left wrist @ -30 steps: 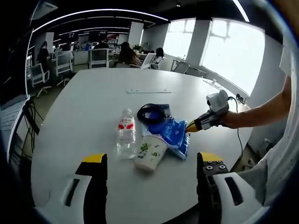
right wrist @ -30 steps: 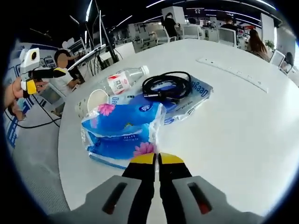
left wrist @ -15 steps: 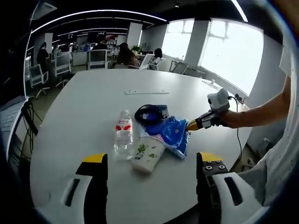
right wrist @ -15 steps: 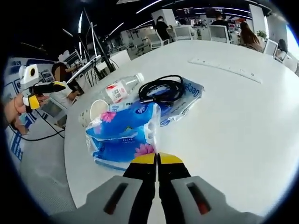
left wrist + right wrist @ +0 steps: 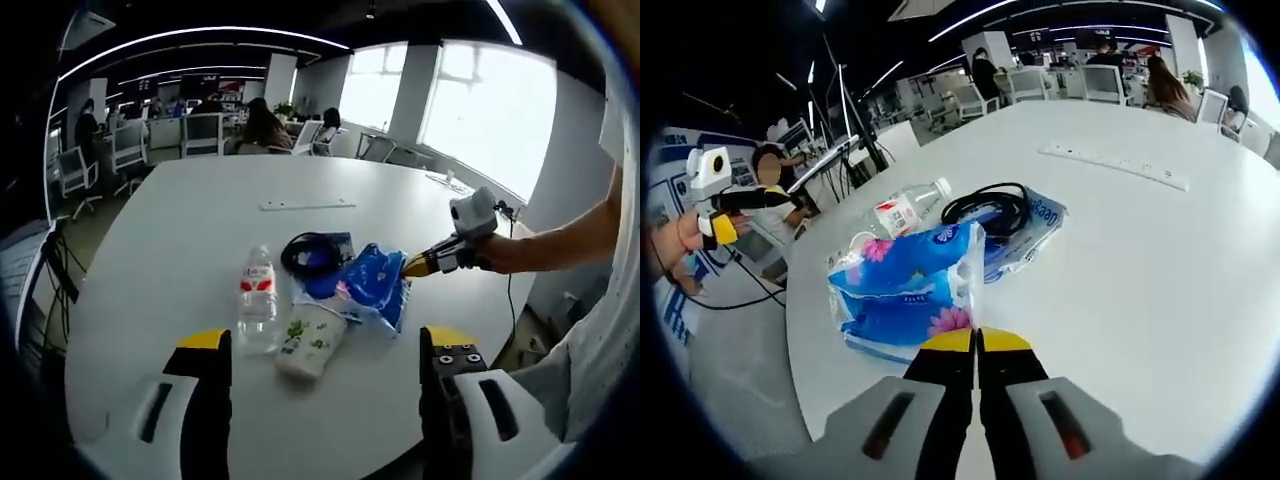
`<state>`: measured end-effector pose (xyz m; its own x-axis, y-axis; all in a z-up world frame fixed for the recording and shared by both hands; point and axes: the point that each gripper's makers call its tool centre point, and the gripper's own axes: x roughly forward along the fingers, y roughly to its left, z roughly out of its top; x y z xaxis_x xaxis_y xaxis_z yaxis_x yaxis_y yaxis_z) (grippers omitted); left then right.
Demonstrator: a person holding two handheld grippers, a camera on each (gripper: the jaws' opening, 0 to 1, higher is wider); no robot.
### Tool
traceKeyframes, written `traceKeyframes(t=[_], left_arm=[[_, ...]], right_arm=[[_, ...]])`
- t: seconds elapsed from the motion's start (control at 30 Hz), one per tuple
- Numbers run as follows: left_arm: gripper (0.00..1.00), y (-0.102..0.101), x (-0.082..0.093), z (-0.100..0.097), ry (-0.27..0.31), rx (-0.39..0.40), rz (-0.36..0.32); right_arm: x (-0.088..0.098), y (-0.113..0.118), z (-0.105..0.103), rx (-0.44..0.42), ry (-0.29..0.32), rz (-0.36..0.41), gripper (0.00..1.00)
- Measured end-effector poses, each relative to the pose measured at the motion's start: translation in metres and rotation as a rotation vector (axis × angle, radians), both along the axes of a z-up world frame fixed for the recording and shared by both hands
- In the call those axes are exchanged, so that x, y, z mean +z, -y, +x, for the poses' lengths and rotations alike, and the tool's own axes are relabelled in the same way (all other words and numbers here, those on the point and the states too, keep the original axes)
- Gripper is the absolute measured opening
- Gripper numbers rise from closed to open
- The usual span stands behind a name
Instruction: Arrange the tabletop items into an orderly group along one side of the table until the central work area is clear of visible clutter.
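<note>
Four items: lie in one tight group on the white table, toward its near edge as the left gripper view shows it.
Tissue pack: blue with pink flowers, lying flat; its near edge is just in front of the right gripper.
Cable: black, coiled, resting on top of a flat blue packet that lies just beside the tissue pack.
Bottle: clear plastic with a red and white label, lying on its side, on the far side of the group from the right gripper.
Cup: white paper with a green print, lying on its side between the bottle and the tissue pack, touching or almost touching both.
Right gripper: yellow tips pressed together, nothing between them; they sit at the edge of the tissue pack, contact not certain.
Left gripper: jaws spread wide, holding nothing, well apart from the items.
White strip: long and flat, alone on the far part of the table.
Background: office with chairs and seated people; bright windows.
</note>
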<state>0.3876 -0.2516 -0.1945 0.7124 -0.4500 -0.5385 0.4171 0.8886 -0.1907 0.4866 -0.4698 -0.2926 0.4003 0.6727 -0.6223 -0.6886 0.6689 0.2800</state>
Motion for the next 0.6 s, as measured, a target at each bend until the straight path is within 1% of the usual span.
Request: traceKeyframes(t=[0.2,0.3,0.4,0.6], left_arm=[[0.77,0.008,0.007,0.005,0.019,-0.027,0.006],[0.77,0.015,0.011,0.009,0.031,-0.045,0.005],[0.77,0.022,0.016,0.014,0.042,-0.068,0.009],[0.77,0.040,0.027,0.026,0.076,-0.111,0.004]], right_arm=[[0.017,0.004,0.001,-0.036,0.022,0.028,0.00],[0.029,0.007,0.000,-0.060,0.039,0.037,0.00],[0.043,0.008,0.000,-0.077,0.057,0.062,0.00],[0.062,0.016,0.000,-0.109,0.088,0.084,0.00]])
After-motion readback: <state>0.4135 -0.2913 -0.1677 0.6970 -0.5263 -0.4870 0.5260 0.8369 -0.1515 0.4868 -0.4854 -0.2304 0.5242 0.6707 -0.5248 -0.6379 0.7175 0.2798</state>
